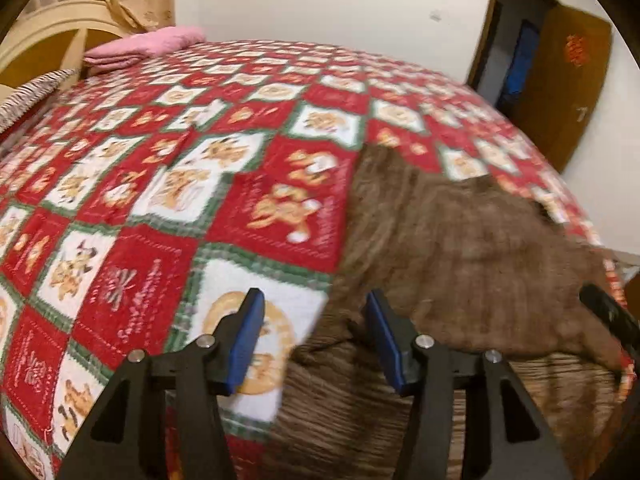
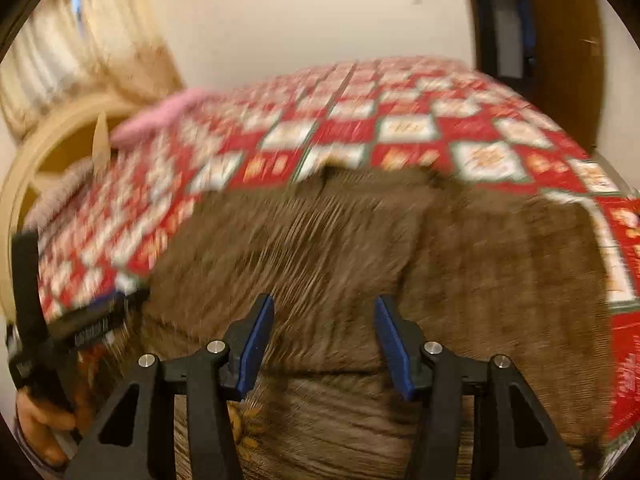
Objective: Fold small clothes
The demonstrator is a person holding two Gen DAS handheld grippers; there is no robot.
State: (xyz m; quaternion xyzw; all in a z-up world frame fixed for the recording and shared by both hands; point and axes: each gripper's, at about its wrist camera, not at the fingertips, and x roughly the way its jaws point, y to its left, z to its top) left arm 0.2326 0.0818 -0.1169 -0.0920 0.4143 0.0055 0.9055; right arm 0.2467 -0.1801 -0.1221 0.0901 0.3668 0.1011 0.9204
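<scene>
From the left wrist camera, the left gripper [image 1: 316,340] hangs over a bed covered by a red, white and green patchwork quilt [image 1: 160,200], its blue-padded jaws standing moderately apart with nothing clamped between them. The brown sweater [image 1: 460,248] lies flat on the quilt ahead and to the right of this gripper — only its left edge passes under the gap between the jaws, and the picture is blurred there. A folded pink cloth [image 1: 144,48] sits far off at the head of the bed. From the right wrist camera, the right gripper [image 2: 324,340] is likewise half open and empty, but it sits squarely over the sweater [image 2: 320,240], which fills the middle of the view and spreads wider from side to side than it runs away from the camera. The left gripper [image 2: 96,316] shows at the sweater's left border, held by a hand [image 2: 44,412]. Judging from this, the right hand is better centred, while the left must reach rightward.
</scene>
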